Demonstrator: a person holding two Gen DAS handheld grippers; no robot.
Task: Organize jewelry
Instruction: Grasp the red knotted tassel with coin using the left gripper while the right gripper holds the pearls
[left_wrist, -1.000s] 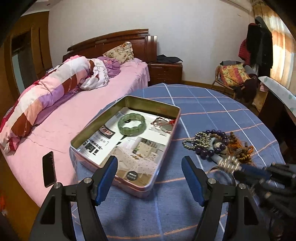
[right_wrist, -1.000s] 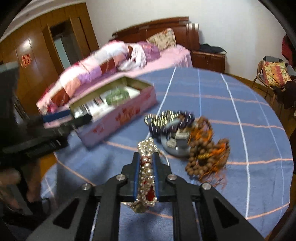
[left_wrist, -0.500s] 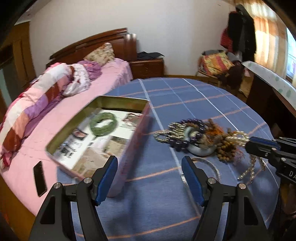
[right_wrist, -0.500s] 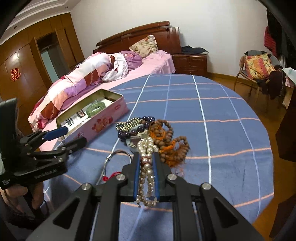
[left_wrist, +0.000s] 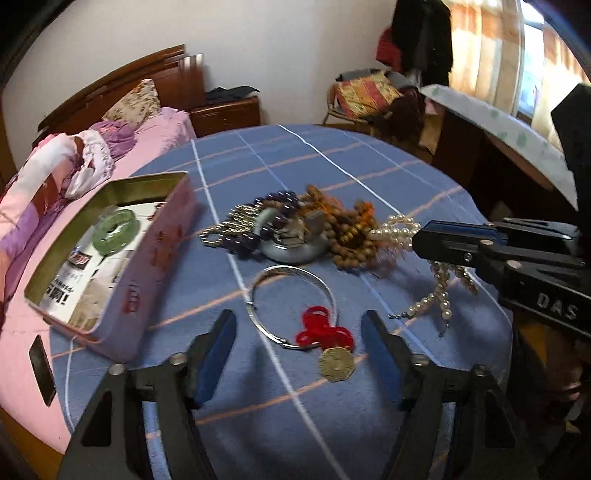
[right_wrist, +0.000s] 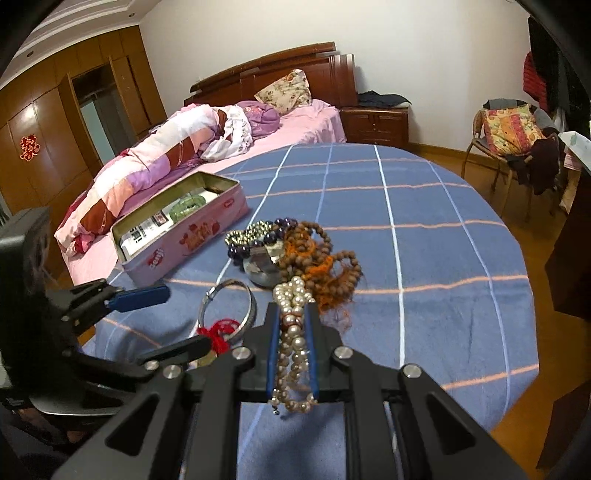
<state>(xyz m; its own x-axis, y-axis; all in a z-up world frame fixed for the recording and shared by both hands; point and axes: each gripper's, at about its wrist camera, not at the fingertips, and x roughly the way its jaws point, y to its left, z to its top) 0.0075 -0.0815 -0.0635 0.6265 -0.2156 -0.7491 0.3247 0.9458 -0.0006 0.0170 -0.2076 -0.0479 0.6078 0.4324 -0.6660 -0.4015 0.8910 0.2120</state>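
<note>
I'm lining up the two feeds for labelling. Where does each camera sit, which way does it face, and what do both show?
Left wrist: sits behind the left tool, angled down across the table at the silver bangle; its open fingers show, having just been closing, nothing between them.
Right wrist: sits behind the right tool, facing the bed; shut on the pearl necklace.
Shared: pink tin, green bangle, bead pile.

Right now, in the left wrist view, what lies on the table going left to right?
Pink metal tin → silver bangle with red knot → white pearl necklace hanging from the right gripper.
</note>
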